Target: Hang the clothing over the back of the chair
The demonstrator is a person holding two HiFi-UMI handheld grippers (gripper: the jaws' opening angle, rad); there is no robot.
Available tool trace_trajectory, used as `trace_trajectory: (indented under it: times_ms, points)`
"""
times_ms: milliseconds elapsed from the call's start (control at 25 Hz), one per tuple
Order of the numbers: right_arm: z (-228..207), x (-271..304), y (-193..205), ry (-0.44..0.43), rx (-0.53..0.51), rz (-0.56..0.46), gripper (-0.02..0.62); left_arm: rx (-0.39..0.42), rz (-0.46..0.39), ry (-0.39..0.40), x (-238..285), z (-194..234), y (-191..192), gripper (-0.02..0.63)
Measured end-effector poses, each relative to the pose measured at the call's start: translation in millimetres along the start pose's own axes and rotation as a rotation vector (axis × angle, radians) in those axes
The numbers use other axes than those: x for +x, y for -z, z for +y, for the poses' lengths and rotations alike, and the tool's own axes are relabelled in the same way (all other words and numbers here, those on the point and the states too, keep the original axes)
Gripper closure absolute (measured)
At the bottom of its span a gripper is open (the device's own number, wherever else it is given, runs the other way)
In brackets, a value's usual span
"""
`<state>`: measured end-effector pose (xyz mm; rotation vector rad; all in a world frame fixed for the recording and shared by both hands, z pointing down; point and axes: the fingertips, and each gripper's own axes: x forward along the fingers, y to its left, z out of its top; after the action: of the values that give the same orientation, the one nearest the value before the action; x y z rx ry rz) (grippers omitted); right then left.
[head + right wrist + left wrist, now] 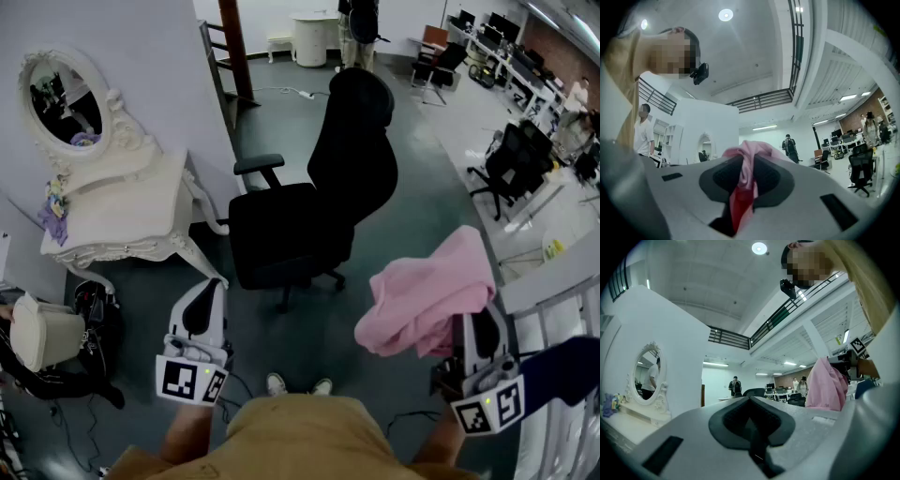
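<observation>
A black office chair (309, 206) stands on the grey floor ahead of me, its tall back (361, 141) on the far side and its seat towards me. The pink clothing (427, 300) hangs bunched at the lower right, level with the chair's seat and apart from it. My right gripper (473, 328) is shut on it, and pink cloth (749, 168) shows pinched between the pads in the right gripper view. My left gripper (208, 291) is at the lower left, held off the chair, shut and holding nothing. The pink bundle (827, 385) also shows in the left gripper view.
A white dressing table (122, 211) with an oval mirror (66, 98) stands left of the chair against a white wall. A white railing (553, 319) runs along the right. More office chairs (511, 164) and desks stand at the far right. People stand in the distance.
</observation>
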<state>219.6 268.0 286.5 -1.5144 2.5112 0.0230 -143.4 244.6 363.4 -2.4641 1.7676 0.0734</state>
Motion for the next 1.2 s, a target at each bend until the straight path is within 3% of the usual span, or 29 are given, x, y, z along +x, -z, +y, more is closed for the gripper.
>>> trace_trajectory:
  times_ms: [800, 1200]
  points:
    - [-29, -13, 26, -0.070, 0.024, 0.040, 0.522, 0.016, 0.050, -0.073, -12, -34, 20, 0.601]
    - [-53, 46, 45, -0.070, 0.021, 0.077, 0.522, -0.033, 0.065, -0.059, 49, -15, 52, 0.601]
